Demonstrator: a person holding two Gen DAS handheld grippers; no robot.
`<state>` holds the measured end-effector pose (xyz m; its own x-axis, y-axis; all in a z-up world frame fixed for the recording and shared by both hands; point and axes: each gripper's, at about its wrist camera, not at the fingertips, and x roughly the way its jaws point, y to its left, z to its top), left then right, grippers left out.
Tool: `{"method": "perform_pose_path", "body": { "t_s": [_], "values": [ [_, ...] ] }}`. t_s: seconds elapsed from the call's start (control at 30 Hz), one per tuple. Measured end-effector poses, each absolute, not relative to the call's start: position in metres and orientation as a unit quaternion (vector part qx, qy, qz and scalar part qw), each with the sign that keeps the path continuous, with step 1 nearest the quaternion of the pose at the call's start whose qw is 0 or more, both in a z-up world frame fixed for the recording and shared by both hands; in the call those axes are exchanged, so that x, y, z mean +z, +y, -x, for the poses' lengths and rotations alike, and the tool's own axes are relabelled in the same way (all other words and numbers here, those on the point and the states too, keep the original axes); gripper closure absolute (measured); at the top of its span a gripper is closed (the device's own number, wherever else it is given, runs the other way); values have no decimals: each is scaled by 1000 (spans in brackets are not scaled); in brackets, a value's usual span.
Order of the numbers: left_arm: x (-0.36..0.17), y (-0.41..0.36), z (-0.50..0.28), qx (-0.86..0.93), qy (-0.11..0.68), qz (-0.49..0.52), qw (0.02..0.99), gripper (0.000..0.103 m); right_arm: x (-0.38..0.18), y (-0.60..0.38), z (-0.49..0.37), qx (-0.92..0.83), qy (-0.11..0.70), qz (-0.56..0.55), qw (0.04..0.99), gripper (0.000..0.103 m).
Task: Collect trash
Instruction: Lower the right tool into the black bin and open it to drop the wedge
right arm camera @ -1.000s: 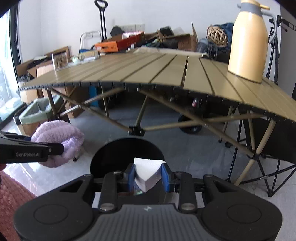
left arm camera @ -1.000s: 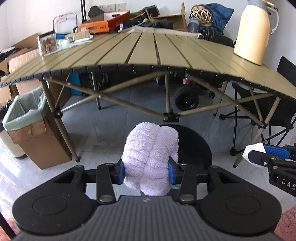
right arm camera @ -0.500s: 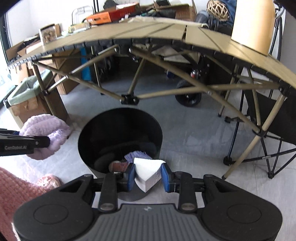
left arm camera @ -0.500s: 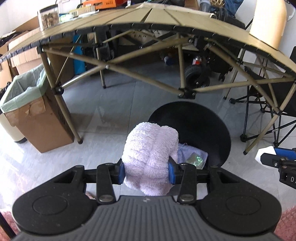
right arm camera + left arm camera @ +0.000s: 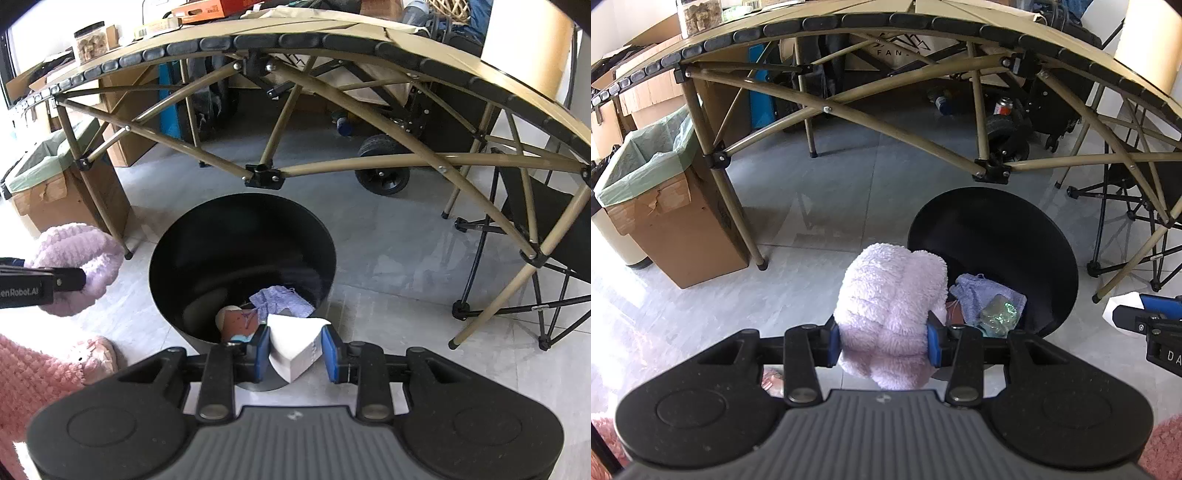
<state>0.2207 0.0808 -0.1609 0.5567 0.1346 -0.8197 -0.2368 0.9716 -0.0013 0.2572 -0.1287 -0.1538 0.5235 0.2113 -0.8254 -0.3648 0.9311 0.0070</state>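
The black trash bin [image 5: 242, 236] stood on the tiled floor in front of the folding bench [image 5: 332, 40], with a purple cloth [image 5: 280, 301] and other scraps inside. The right gripper [image 5: 294, 352] hung over its near rim, jaws clenched on a folded white paper [image 5: 293, 345]. Beside the bin, the left gripper [image 5: 882, 341] clamped a fluffy lilac cloth [image 5: 890, 306].

a fluffy lilac cloth [image 5: 890, 306] bunched beside the round black bin [image 5: 177, 258]; a folded white paper [image 5: 295, 347] over its near rim.
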Motion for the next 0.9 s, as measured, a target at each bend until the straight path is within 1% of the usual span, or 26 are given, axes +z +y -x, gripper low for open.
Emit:
{"method": "perform_pose_path", "body": {
  "t_s": [0.9],
  "values": [
    [-165,100,-235,143,468,67,870,60,-164,-52,-321,181,487,73,851,74]
  ]
}}
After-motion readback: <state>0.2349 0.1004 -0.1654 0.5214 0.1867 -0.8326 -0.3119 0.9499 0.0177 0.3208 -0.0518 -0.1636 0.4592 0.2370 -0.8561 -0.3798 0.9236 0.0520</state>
